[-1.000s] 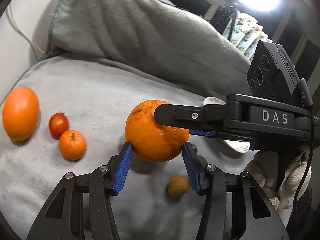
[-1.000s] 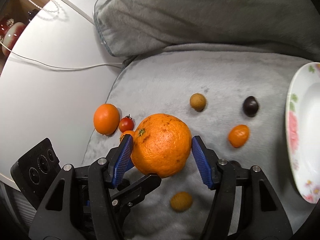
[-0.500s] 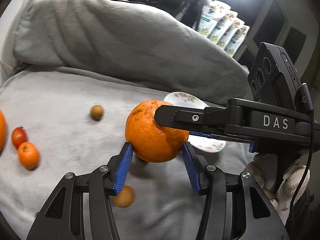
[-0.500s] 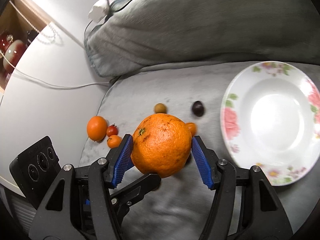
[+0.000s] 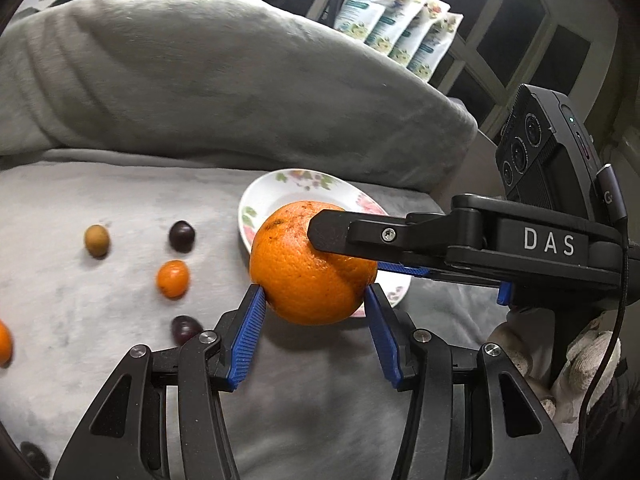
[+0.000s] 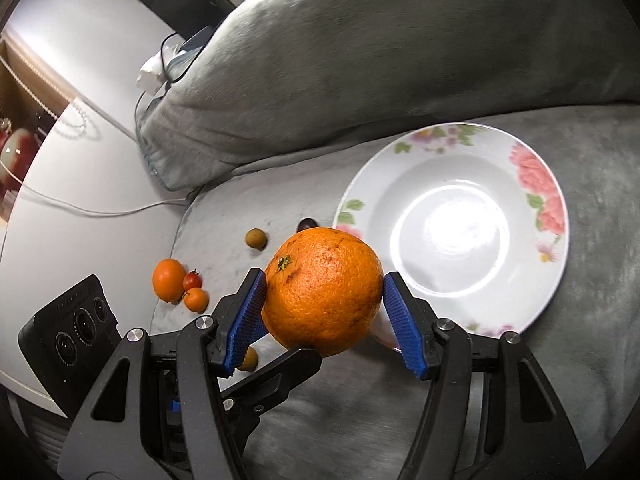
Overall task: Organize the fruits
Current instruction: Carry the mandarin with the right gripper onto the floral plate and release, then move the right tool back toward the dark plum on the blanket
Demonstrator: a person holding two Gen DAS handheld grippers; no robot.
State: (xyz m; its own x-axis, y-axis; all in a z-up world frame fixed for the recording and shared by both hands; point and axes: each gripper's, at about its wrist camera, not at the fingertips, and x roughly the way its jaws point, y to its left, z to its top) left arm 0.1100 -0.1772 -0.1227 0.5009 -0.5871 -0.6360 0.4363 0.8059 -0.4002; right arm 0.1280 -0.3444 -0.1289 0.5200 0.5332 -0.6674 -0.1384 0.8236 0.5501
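A large orange hangs above the near rim of a flowered plate, clamped between the blue pads of both the left gripper and the right gripper, which cross at the fruit. One right finger lies across its top in the left wrist view and hides part of the peel; the orange in turn hides the plate's near edge in both views.

A second earlier the plate showed only as a sliver at the frame's edge; now its whole bowl is in the right wrist view, and the loose fruit has slid off to the left.

On the grey blanket lie a small tangerine, a brown longan and two dark grapes, well apart from the plate. A second orange, a cherry tomato and another tangerine touch in a cluster farther left. One more fruit is cut off at the left wrist view's edge. A grey pillow rises behind, pouches on a shelf beyond, a white table with a cable alongside.
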